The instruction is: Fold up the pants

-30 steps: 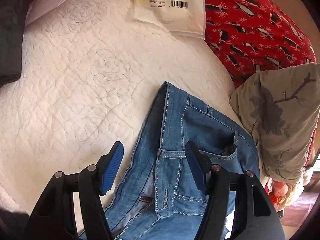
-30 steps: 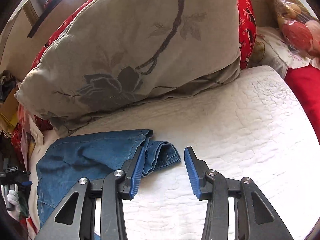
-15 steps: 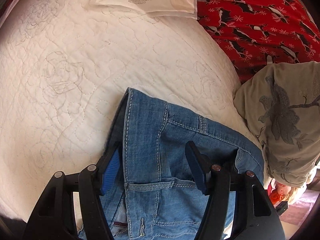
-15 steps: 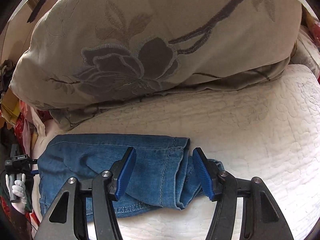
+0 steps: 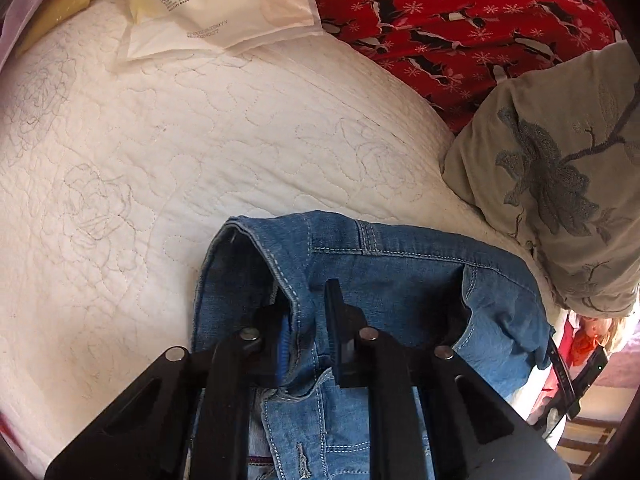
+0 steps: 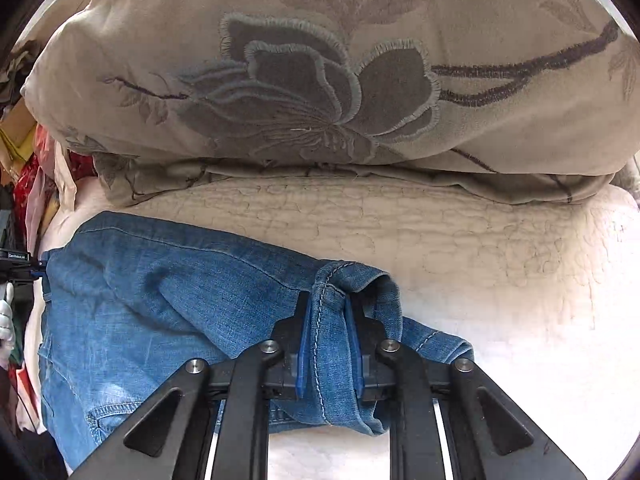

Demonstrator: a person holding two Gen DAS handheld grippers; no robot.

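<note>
Blue denim pants (image 5: 400,280) lie on a white quilted bed. In the left wrist view my left gripper (image 5: 306,320) is shut on the waistband edge of the pants, which bunches up between the jaws. In the right wrist view my right gripper (image 6: 326,320) is shut on the hem end of the pants' (image 6: 160,312) leg, with the stitched cuff pinched between the blue pads. The rest of the leg stretches away to the left.
A beige pillow with a grey flower (image 6: 320,80) lies just behind the pants and shows in the left wrist view (image 5: 560,184). A red patterned fabric (image 5: 460,12) and a white plastic package (image 5: 224,4) lie at the far side of the quilt (image 5: 160,140).
Both grippers moved forward onto the pants and closed: the left on the waistband, the right on the leg hem. The fabric has bunched up in each grip.
</note>
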